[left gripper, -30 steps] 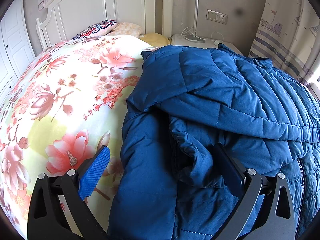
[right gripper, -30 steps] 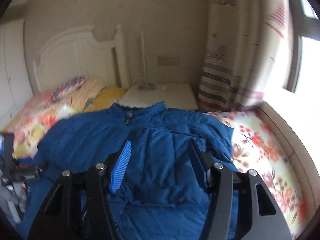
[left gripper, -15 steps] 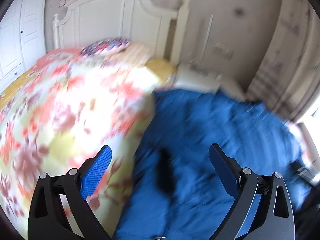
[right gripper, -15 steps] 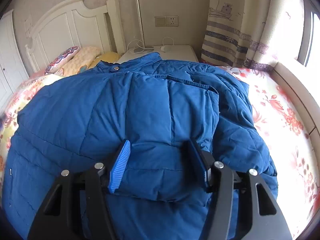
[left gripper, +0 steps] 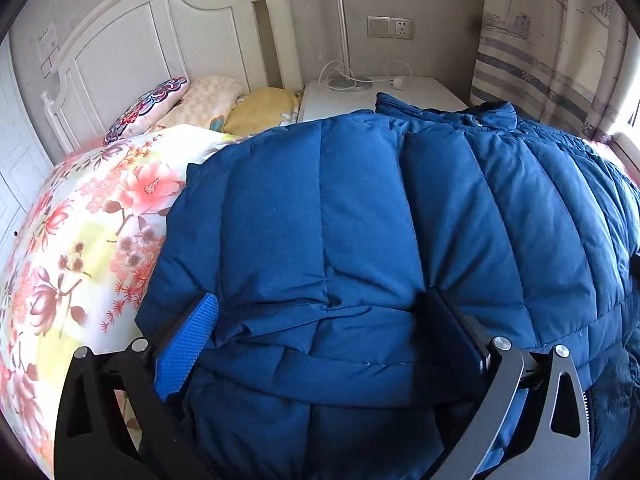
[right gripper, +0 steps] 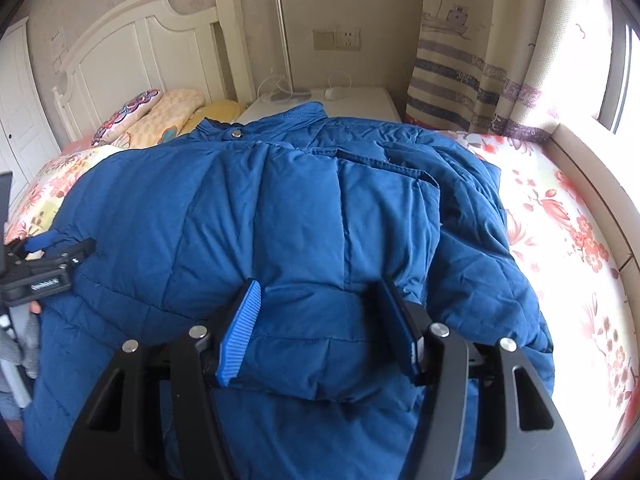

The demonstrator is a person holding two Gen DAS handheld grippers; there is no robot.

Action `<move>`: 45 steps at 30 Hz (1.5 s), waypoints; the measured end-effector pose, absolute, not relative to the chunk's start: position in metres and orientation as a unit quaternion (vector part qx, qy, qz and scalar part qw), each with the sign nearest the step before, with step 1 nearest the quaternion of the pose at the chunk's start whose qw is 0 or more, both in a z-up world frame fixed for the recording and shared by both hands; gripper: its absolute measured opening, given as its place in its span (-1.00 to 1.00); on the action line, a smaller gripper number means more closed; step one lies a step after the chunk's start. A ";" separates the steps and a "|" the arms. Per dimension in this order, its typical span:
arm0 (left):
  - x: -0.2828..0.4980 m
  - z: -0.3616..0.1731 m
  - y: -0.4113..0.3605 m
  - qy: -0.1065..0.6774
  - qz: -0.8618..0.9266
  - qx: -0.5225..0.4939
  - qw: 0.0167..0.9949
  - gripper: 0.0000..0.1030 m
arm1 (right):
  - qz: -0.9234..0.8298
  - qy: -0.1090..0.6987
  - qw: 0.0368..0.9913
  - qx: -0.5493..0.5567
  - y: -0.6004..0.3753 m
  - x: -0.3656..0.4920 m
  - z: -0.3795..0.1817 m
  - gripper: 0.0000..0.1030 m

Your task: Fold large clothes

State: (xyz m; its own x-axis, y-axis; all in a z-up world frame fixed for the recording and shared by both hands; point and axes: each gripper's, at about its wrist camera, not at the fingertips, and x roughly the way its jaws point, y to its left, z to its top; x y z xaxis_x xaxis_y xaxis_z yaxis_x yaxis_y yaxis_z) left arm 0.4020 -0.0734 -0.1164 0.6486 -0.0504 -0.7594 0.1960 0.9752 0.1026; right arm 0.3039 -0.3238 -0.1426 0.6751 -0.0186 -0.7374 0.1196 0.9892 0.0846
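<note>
A large blue quilted jacket point(left gripper: 360, 220) lies on the bed with its collar toward the headboard and a puffy layer folded over on top. My left gripper point(left gripper: 320, 332) stands wide open at the near left part of that layer, and the bulging fold edge lies between its fingers. In the right wrist view the jacket point(right gripper: 280, 208) fills the middle. My right gripper point(right gripper: 318, 320) is shut on the thick near edge of the folded layer, with both pads against the fabric. The left gripper point(right gripper: 44, 256) shows at the jacket's left edge.
A floral bed sheet point(left gripper: 80, 240) lies bare left of the jacket, and the sheet point(right gripper: 560, 220) also shows on its right. Pillows point(left gripper: 208, 100) rest against the white headboard point(left gripper: 160, 40). A white nightstand point(left gripper: 380, 92) with a lamp pole stands behind, beside a striped curtain point(right gripper: 460, 60).
The left gripper swung off the loose sleeve bunch and back onto the jacket, where a smooth folded layer now lies. The right gripper came down close over the jacket; its jaw width looks unchanged.
</note>
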 end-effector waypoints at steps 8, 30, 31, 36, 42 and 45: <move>0.407 -0.112 -0.075 0.411 -0.062 0.095 0.905 0.91 | -0.025 0.348 0.937 0.012 -0.288 0.346 -0.097 0.17; 0.407 -0.111 -0.073 0.411 -0.066 0.088 0.905 0.91 | 0.001 0.372 0.928 0.009 -0.273 0.374 -0.108 0.42; 0.407 -0.111 -0.073 0.410 -0.066 0.088 0.905 0.91 | -0.005 0.348 0.937 -0.003 -0.273 0.375 -0.102 0.45; 0.407 -0.111 -0.073 0.411 -0.066 0.089 0.905 0.91 | -0.006 0.414 0.910 0.004 -0.292 0.403 -0.146 0.57; 0.424 -0.099 -0.073 0.478 -0.078 0.092 0.870 0.91 | -0.012 0.411 0.912 -0.006 -0.291 0.401 -0.146 0.57; 0.438 -0.065 -0.069 0.458 -0.084 0.046 0.884 0.90 | -0.012 0.409 0.913 -0.006 -0.292 0.400 -0.147 0.57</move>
